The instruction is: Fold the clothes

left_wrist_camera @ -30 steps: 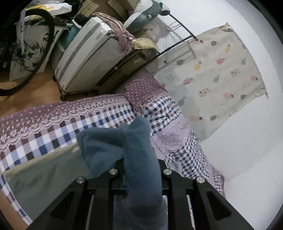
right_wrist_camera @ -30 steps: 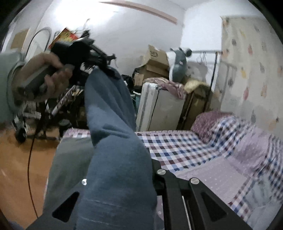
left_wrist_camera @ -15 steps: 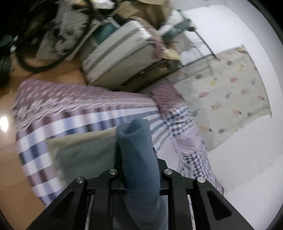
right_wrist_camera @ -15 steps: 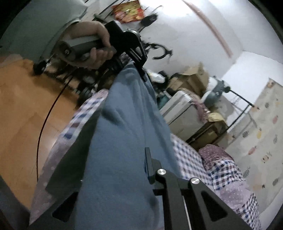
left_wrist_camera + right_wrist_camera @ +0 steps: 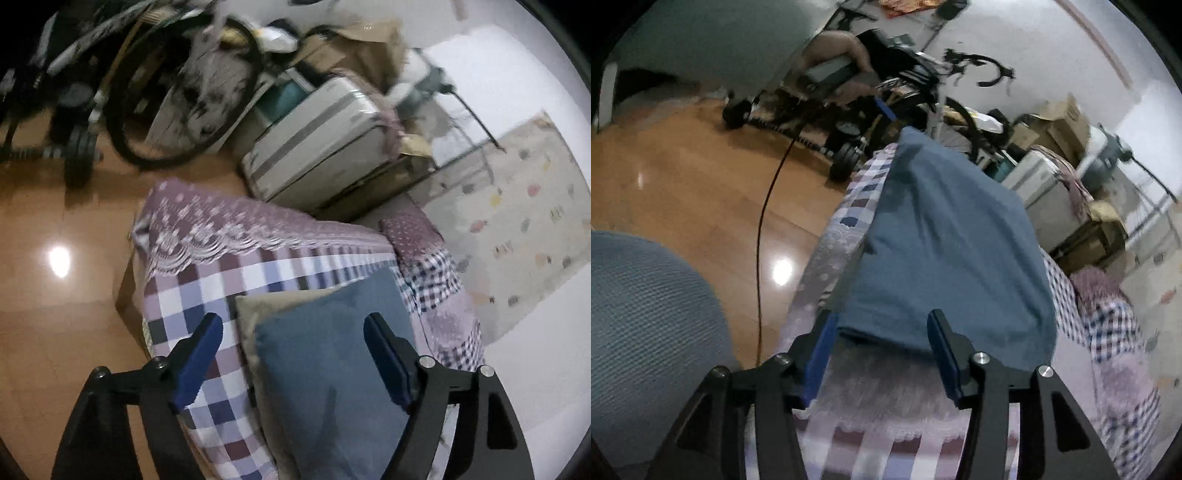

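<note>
Blue garment [image 5: 332,354] lay flat on the checked bedspread [image 5: 221,280], stacked on a grey-green garment [image 5: 255,306] whose edge showed along its left and far sides. In the right wrist view the same blue cloth [image 5: 953,240] ran away from the camera as a smooth panel, its near edge just beyond the fingertips.

The left gripper [image 5: 293,354] stood with its fingers spread wide, nothing between them, hovering over the near part of the cloth. The right gripper [image 5: 882,354] was likewise parted wide and empty, its blue pads [image 5: 820,358] flanking the near hem without visibly pinching it.

Judging by the soft creases and the way it settled, the fabric looked light, limp and thick like knit or fleece; it would likely sag and bunch if lifted by one point, and was neither slippery nor fragile. A hold at two corners of one edge, one per gripper, would probably keep it taut. Pinching only the top layer would matter, since the grey-green piece beneath could come up with it. Whether more folds remained could not be told from how it lay.
</note>
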Available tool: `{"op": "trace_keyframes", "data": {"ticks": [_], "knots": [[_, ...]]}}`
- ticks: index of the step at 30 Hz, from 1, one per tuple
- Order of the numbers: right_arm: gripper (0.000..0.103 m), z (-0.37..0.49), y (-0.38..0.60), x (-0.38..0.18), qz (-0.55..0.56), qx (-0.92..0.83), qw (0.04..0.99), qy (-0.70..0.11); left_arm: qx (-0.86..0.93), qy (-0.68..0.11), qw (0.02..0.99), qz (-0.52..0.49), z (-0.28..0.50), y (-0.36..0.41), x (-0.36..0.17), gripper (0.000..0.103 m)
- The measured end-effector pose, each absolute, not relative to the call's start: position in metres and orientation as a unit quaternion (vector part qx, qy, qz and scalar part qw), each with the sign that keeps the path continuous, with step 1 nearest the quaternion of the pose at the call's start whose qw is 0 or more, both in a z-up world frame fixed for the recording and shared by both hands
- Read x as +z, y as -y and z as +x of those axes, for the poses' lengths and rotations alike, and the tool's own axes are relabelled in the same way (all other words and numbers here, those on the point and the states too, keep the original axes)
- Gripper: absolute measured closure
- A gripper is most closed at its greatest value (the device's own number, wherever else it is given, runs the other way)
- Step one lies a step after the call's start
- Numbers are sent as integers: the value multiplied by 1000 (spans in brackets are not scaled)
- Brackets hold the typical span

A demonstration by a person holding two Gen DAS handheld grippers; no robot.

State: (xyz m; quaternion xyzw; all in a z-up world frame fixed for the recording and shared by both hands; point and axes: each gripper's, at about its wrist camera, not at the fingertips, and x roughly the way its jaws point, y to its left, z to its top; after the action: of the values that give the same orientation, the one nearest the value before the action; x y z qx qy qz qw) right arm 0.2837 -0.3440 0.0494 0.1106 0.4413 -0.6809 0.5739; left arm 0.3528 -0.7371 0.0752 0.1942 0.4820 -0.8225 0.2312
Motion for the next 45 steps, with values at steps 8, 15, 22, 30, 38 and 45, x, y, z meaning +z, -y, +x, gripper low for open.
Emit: {"op": "trace_keyframes", "data": {"ticks": [8,15,22,30,38,45], "knots": [[27,271,234,137,121,-794,508,-311,-906,-366,144,155,338,624,165,16],[15,257,110,188,126,-878,425,-181,-944,-297,12,142,290,478,219,15],[2,246,-11,226,131,-929,340,-62,-942,-260,-139,159,247,304,258,1],[0,207,-125,228,185,-961,198,55,-937,-178,-216,209,199,137,261,1],[0,141,-185,176,274,-954,83,92,-947,-76,-129,284,128,59,186,1],[0,78,-189,93,367,-928,22,63,-927,-28,-77,366,69,29,100,1]]}}
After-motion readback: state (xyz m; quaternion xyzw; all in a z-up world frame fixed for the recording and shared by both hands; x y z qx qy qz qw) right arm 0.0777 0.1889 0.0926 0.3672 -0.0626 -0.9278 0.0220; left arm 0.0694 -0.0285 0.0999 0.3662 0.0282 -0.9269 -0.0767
